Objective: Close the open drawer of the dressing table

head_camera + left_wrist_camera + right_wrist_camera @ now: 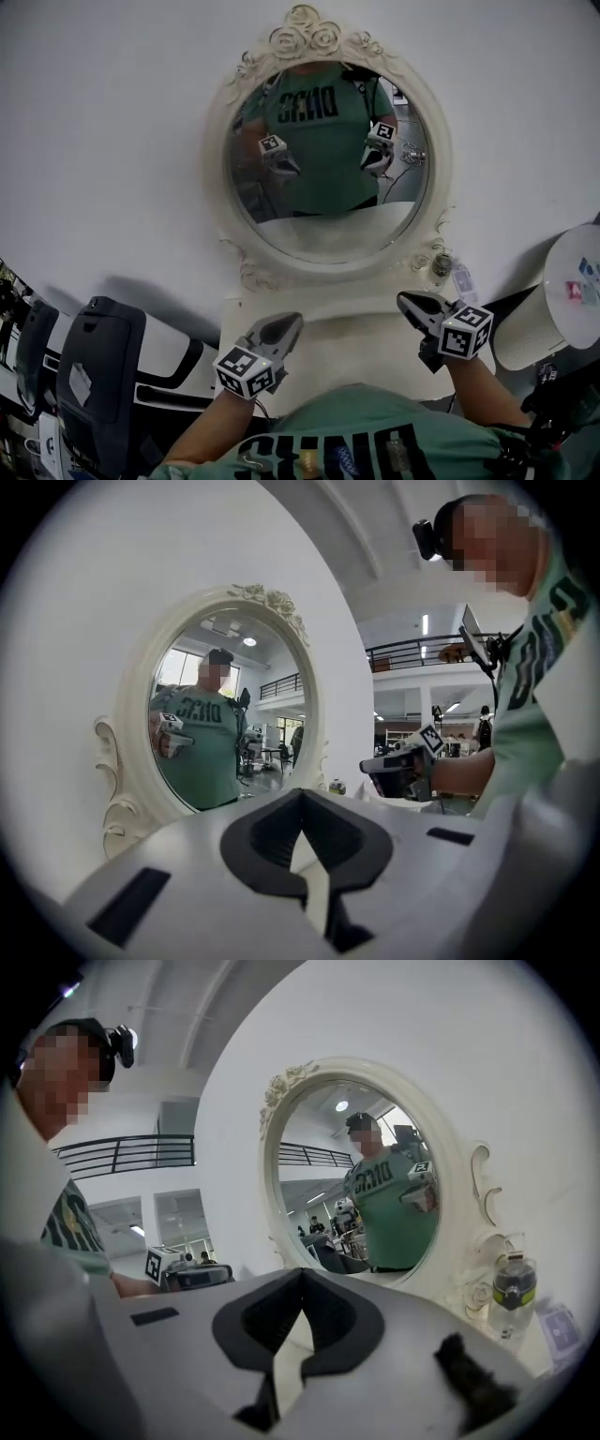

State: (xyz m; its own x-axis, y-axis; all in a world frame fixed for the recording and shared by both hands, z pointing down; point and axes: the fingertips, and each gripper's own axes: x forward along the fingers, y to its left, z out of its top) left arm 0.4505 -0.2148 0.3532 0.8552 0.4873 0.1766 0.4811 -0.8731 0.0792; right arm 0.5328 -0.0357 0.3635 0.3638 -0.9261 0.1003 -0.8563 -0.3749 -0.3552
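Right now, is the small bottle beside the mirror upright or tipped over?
Upright. In the right gripper view the bottle stands on its base on the dressing table, cap on top, beside the mirror frame.

Even indoor light, head view dimmer; soft shadow below mirror [328, 159]; heavy fisheye bending, black corners in gripper views.
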